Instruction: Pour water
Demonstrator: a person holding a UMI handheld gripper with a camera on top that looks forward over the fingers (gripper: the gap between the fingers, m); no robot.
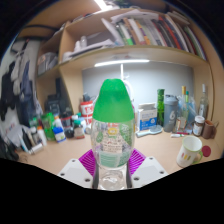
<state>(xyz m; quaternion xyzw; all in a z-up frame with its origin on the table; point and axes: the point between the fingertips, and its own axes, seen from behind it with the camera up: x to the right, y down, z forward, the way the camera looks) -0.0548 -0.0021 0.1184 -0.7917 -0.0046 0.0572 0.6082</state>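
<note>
A clear plastic water bottle (pixel 111 135) with a large green cap (pixel 112 100) stands upright between my fingers, close in front of the camera. My gripper (pixel 112 166) is shut on the bottle: both purple pads (pixel 89 161) press against its lower body at left and right. The bottle's clear base shows just above the gripper body. Through its walls I see a pale label with green print. The bottle hides the desk surface directly ahead.
A cluttered wooden desk (pixel 160 145) stretches beyond. A white mug (pixel 190 152) stands to the right, several bottles and jars (pixel 58 128) to the left, more containers (pixel 172 110) at the back right. Shelves with books (pixel 140 30) hang above.
</note>
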